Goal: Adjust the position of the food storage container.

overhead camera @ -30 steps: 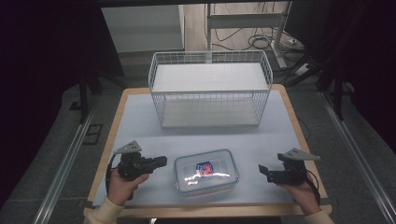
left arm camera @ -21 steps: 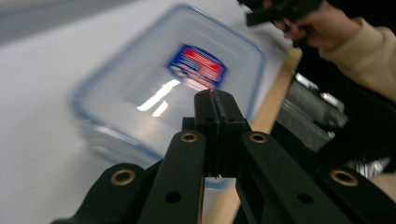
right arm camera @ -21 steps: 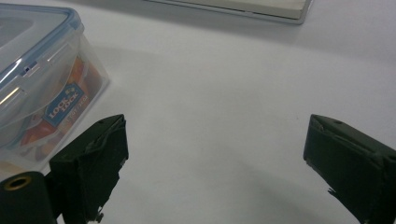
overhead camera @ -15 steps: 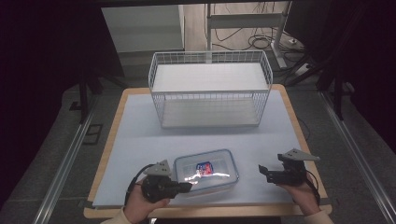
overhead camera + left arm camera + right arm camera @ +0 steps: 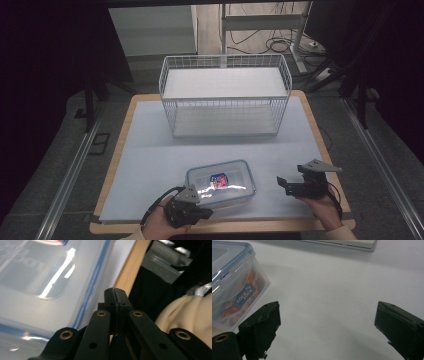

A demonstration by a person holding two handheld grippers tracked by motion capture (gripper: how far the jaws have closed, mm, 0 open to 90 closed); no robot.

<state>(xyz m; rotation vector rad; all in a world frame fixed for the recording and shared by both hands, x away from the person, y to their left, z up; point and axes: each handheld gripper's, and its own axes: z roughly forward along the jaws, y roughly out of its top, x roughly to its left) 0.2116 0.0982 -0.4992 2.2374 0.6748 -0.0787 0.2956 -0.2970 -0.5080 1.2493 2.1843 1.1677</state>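
I read "LOCK" on the container [image 5: 233, 287] label. It lies near the table [image 5: 150, 150] front edge, long axis nine-to-three. My left tongs [image 5: 202, 214], clenched empty, sit at its seven o'clock; right tongs [image 5: 281, 184] released at three.

The left gripper [image 5: 202, 216] sits low near the person's body, jaws pressed together with nothing between; the right gripper [image 5: 282, 184] rests level, jaws spread wide.

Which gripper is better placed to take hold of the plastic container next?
Probably the right gripper: its jaws stand open and point at the container with a gap between. The left gripper sits closer, at the container's near corner, but its jaws are shut.
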